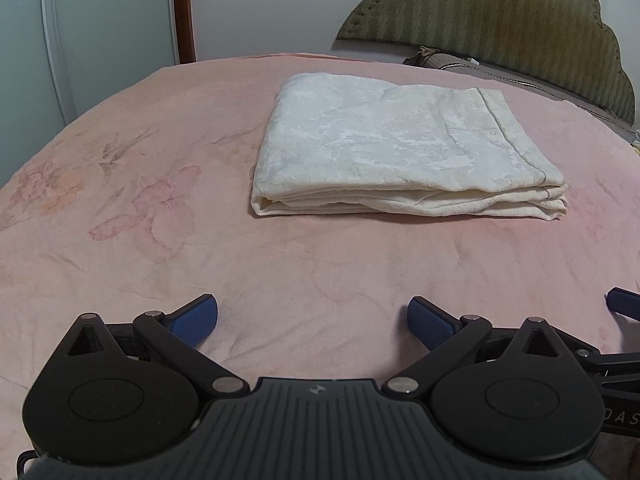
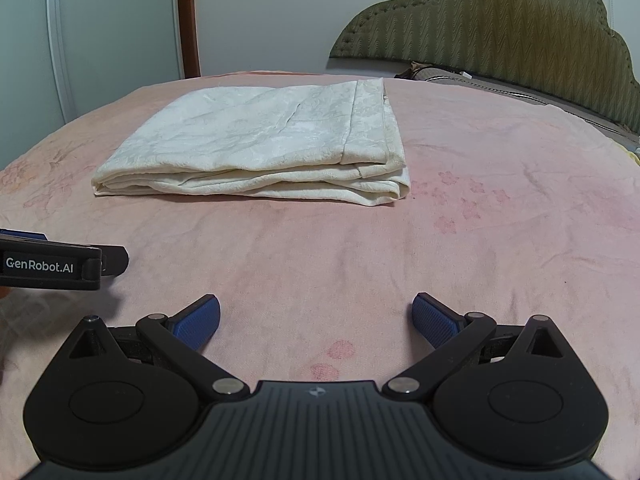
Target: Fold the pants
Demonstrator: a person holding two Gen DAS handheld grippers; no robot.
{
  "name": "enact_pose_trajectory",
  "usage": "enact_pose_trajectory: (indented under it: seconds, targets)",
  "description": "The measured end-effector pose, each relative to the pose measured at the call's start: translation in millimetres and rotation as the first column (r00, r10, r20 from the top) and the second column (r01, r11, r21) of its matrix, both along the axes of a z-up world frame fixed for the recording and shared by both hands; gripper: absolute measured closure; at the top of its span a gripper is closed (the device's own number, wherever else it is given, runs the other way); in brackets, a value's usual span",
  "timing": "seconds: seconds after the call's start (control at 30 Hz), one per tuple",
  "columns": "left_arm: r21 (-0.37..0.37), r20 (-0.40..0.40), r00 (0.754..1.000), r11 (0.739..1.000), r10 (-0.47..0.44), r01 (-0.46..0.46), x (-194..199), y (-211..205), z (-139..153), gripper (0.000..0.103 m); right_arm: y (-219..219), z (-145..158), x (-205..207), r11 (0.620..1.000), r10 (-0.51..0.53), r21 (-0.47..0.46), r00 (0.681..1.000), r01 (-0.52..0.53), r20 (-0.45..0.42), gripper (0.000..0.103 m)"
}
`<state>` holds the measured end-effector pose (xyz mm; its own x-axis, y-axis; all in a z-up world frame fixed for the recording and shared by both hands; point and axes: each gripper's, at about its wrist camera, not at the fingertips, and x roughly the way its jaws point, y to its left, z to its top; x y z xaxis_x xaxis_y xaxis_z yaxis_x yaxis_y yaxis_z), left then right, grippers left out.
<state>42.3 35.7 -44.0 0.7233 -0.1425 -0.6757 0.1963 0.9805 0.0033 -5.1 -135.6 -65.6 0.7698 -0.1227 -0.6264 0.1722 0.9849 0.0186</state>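
Both claws are spread wide with nothing held: the left claw [image 1: 313, 320] and right claw [image 2: 316, 318] are parked low over the near part of the bed [image 1: 120, 240], side by side, blue pads [image 1: 198, 316] apart. The cream pants [image 1: 384, 148] are seen folded into a neat stacked rectangle, laid flat toward the bed's far edge, well clear of either claw. A green padded headboard [image 2: 500, 20] is seen at the bed's right end.

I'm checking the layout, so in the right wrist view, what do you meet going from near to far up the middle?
Right gripper → pink bedspread → folded pants → wall.
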Motion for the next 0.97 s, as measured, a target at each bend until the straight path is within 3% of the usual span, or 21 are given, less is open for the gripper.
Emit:
enact_pose_trajectory:
  seconds: [0.77, 0.97]
  targets:
    - [0.005, 0.014, 1.000, 1.000, -0.018, 0.018, -11, -4, 7, 0.001, 1, 0, 0, 1.000, 0.000, 0.001, 1.000, 0.000, 0.001, 0.000]
    - [0.018, 0.059, 0.998, 1.000, -0.020, 0.019, -17, -4, 13, 0.001, 1, 0, 0, 1.000, 0.000, 0.001, 1.000, 0.000, 0.001, 0.000]
